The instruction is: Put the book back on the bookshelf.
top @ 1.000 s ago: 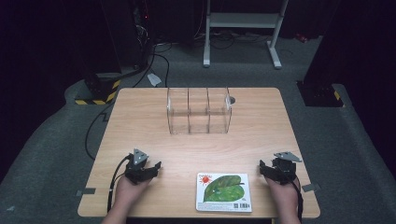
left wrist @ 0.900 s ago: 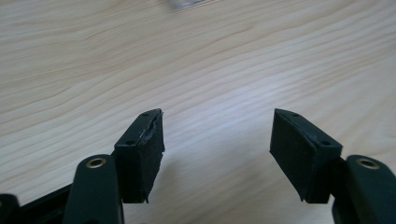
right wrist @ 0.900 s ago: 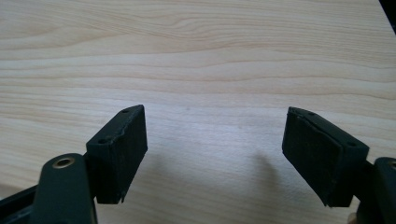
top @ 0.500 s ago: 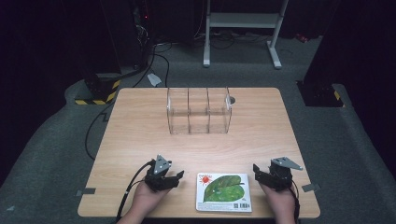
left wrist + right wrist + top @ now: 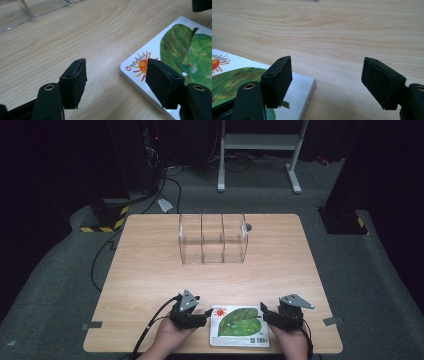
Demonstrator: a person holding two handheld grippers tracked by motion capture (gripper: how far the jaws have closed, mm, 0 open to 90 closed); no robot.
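Worktop: pale wood-grain laminate, rectangular, matt, standing on grey carpet.

Lower left of centre in the high view: the left tongs, black body with a grey three-cornered plate on top and a black cable trailing toward the bottom edge. In the left gripper view the two black, blocky pads stand wide apart with nothing pressed between them. One pad is over bare wood; the other sits over the near left corner of the book, by the printed orange sun. Whether that pad touches the cover cannot be told. The jaws have just been opening a little further.

Bottom centre of the high view: the book, a thick, flat, rectangular board book. It has a glossy white cover with a large green leaf and lies flat at the worktop's near edge between the two tongs.

Lower right of centre: the right tongs, same build. In the right gripper view the jaws are spread wide and grip nothing. One pad is at the book's grey-white right edge; the other is over bare wood.

Upper centre: a clear plastic organiser, box-shaped with three compartments, well apart from the book.
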